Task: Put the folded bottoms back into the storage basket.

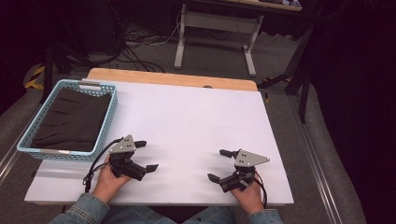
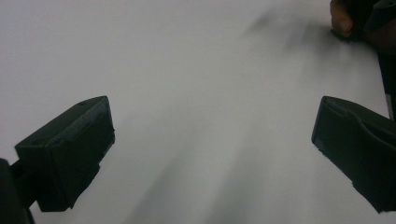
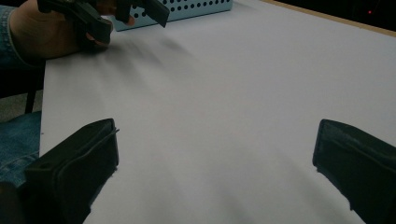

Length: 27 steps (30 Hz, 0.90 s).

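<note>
- Where the person's forearms come in over the near edge of the desk (image 1: 196,112), each hand holds a gripper low over the white surface — both rest near that near edge, well apart from each other.
- Left gripper (image 1: 145,156): near the near-left corner, just beside the basket's near wall. Jaws spread wide, nothing between them. A grey three-cornered plate sits on top; a black cable loops back from it toward the left hand (image 1: 109,179).
- In the left gripper view its two black jaws stand far apart at the bottom corners, bare white surface between them; the right hand (image 2: 343,21) shows at the top right corner.
- Right gripper (image 1: 220,164): toward the near-right part of the desk, jaws likewise released and wide, holding nothing. Right hand (image 1: 247,193) grips it from behind; cable trails by the wrist.
- In the right gripper view the jaws stand apart over blank white surface; farther off, at the top left, the left hand with its gripper and a strip of the basket's perforated wall.
- Basket (image 1: 105,119) — pale blue, perforated sides, at the left edge of the desk, reaching toward the far-left corner. A dark cloth (image 1: 72,119), creased, lies flat inside and covers its floor.
- Denim sleeves (image 1: 88,207) at both wrists.
- A strip of bare wood shows along the desk's far edge, beyond the white sheet.
</note>
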Each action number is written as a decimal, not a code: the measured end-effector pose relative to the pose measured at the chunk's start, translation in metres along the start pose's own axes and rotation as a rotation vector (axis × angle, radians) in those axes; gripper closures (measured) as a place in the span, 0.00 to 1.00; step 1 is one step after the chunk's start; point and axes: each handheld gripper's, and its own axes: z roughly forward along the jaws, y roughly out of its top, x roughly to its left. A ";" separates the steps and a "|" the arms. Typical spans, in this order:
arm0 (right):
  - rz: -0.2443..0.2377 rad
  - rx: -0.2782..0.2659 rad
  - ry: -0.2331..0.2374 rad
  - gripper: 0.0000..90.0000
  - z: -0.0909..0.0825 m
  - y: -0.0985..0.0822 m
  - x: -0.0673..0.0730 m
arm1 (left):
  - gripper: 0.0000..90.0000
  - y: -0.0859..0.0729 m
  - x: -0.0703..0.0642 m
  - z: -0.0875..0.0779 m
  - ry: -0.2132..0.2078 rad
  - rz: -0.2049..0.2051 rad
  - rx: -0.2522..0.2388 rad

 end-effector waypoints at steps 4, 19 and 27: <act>0.000 0.001 0.001 0.01 0.000 0.000 0.000 | 0.00 -0.001 0.000 0.004 -0.008 -0.001 0.018; 0.000 0.001 0.002 0.01 0.000 0.000 0.000 | 0.00 -0.001 -0.001 0.004 -0.015 0.006 0.015; 0.001 -0.001 0.004 0.01 0.000 0.000 0.000 | 0.00 0.000 -0.001 0.003 -0.012 0.007 0.013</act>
